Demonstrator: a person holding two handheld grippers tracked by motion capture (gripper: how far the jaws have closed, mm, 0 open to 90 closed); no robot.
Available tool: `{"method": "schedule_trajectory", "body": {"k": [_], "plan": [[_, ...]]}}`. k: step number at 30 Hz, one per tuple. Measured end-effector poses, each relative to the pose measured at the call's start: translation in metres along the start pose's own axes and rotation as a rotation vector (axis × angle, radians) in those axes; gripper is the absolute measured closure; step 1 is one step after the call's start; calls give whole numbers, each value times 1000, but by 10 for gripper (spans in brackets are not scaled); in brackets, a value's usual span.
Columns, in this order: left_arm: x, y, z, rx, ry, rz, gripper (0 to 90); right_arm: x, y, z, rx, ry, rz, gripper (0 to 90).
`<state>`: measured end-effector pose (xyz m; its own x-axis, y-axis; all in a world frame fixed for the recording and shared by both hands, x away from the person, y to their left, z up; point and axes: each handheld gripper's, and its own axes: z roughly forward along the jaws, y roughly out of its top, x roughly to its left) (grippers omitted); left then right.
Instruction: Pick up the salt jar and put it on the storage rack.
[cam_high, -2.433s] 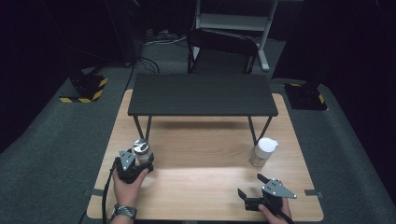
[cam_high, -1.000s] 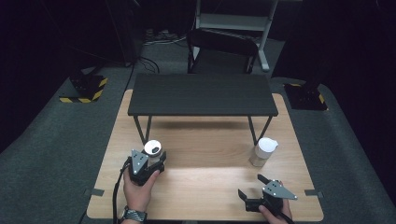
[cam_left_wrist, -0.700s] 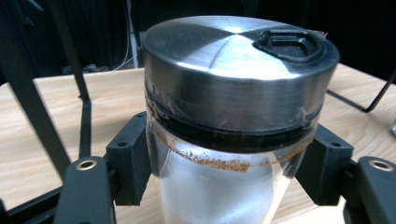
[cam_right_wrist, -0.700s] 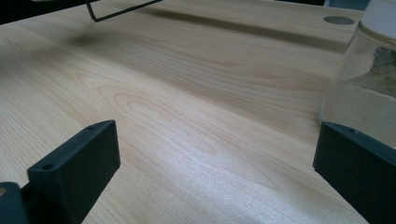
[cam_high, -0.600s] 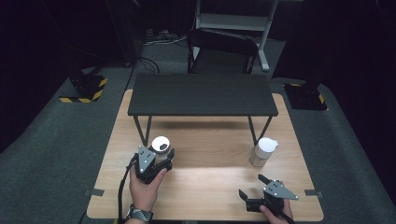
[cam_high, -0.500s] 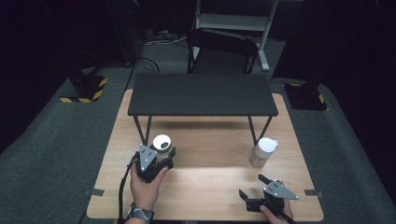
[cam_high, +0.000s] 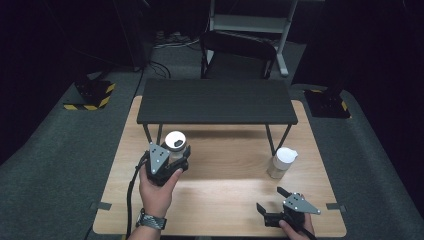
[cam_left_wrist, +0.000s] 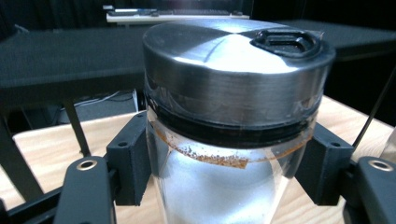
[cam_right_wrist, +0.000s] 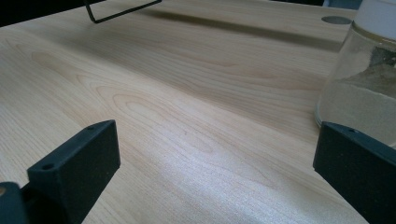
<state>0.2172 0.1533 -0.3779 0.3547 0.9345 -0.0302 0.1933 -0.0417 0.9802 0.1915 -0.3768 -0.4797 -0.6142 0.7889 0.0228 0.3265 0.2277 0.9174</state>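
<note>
In the high view, the left gripper (cam_high: 172, 161) is sitting in the left-centre of the frame, and it is gripping a glass jar (cam_high: 175, 145) with a round metal lid. The jar is standing upright between the jaws, just in front of the black shelf (cam_high: 216, 101), which is occupying the upper middle of the wooden table (cam_high: 220, 200). In the left gripper view, the jar (cam_left_wrist: 233, 140) is taking most of the centre of the frame; the two black pads are pressing on its clear wall from both sides, just under the steel lid (cam_left_wrist: 233, 60), and a white powder is showing inside the glass.

The right gripper (cam_high: 280, 202) is resting at the lower right of the high view, near the table edge. Its jaws are standing wide apart and are holding nothing; in the right gripper view they are showing at the lower left and lower right corners with bare wood between them. A second jar (cam_high: 282, 162) with a white cap is standing in the right part of the high view, near this gripper, and its glass wall (cam_right_wrist: 359, 93) is appearing at the right edge of the right gripper view.
</note>
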Motion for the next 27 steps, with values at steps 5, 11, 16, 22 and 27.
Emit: {"method": "schedule_trajectory", "body": {"k": [5,11,16,22,27], "plan": [[-3,15,1,-18,0,8,310,0,0,0,0,0,-1,5],[-6,29,1,-42,1,20,310,0,0,0,-2,0,0,5],[-6,38,5,-57,0,18,311,0,0,0,-2,0,-2,4],[-5,50,16,-73,11,16,311,0,0,-1,-1,0,-5,5],[-3,60,24,-83,28,18,311,0,0,-1,0,0,-6,5]]}}
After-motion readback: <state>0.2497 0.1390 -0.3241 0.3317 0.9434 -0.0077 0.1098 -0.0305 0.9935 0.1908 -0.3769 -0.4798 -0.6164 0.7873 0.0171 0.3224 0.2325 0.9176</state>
